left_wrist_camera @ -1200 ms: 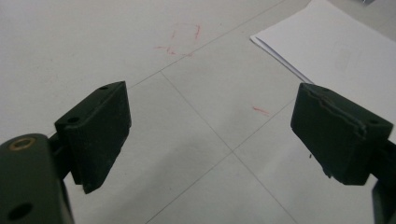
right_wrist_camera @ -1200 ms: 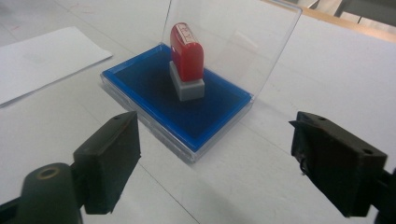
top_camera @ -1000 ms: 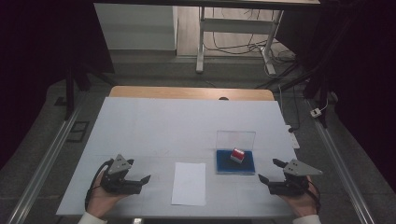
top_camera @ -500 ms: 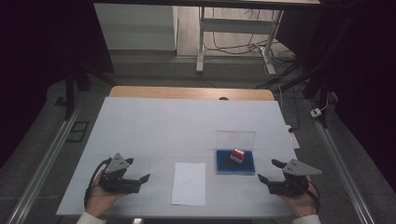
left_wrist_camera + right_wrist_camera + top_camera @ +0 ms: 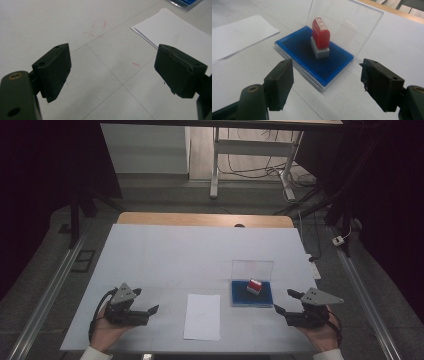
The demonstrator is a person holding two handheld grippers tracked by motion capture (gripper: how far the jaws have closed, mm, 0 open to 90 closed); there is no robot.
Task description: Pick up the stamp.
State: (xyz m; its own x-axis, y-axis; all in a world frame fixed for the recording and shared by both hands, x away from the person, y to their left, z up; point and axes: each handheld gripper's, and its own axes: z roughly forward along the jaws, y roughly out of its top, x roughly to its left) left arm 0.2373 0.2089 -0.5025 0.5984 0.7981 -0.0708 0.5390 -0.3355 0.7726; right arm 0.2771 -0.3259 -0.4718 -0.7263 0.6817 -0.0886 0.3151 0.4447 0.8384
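A red stamp [image 5: 254, 285] with a grey base stands upright on a blue ink pad [image 5: 240, 297], whose clear lid [image 5: 252, 270] is raised behind it. A white paper sheet [image 5: 202, 316] lies to its left. My right gripper [image 5: 283, 301] rests right of the pad and points at it; in the right gripper view this gripper [image 5: 327, 75] is open, its jaws have just been closing a little with nothing between them, and the stamp [image 5: 320, 35] stands ahead. My left gripper [image 5: 150, 314] rests left of the paper; seen close [image 5: 112, 62], it is open over bare table.
The white table [image 5: 175, 255] ends in a wooden strip [image 5: 205, 219] at the far side. Metal rails [image 5: 45, 300] run along both sides. Faint red marks [image 5: 98, 27] stain the surface ahead of the left gripper. The paper's corner [image 5: 175, 37] lies near its right jaw.
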